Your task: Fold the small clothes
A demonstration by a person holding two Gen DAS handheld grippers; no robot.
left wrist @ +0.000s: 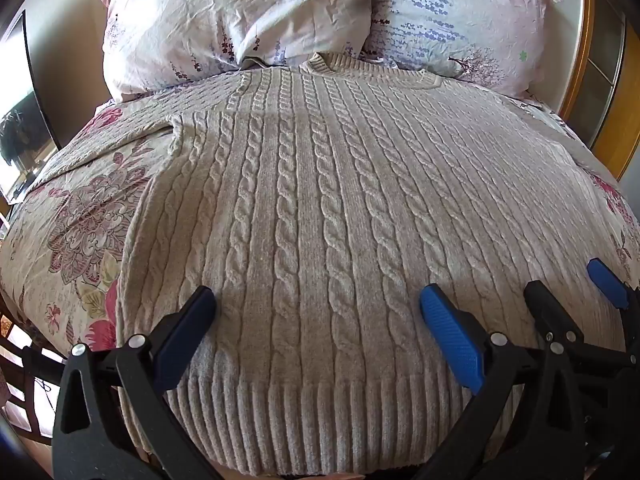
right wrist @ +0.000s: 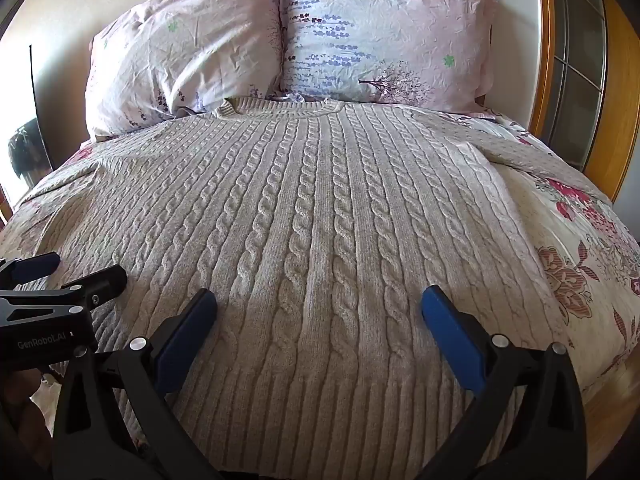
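Note:
A beige cable-knit sweater (left wrist: 320,200) (right wrist: 320,220) lies spread flat on the bed, collar toward the pillows and ribbed hem toward me. My left gripper (left wrist: 318,298) hovers open over the hem's left part, nothing between its blue pads. My right gripper (right wrist: 319,298) stands open over the hem's right part, also holding nothing. In the left wrist view the right gripper (left wrist: 568,280) shows at the right edge. The right wrist view catches the left gripper (right wrist: 80,268) at its left edge. Both sleeves stretch out sideways.
Two floral pillows (left wrist: 240,20) (right wrist: 380,32) lean at the head of the bed. A flowered bedspread (left wrist: 80,216) (right wrist: 580,260) shows on both sides of the sweater. A wooden frame (right wrist: 616,92) stands at the right, a mirror (left wrist: 20,112) at the left.

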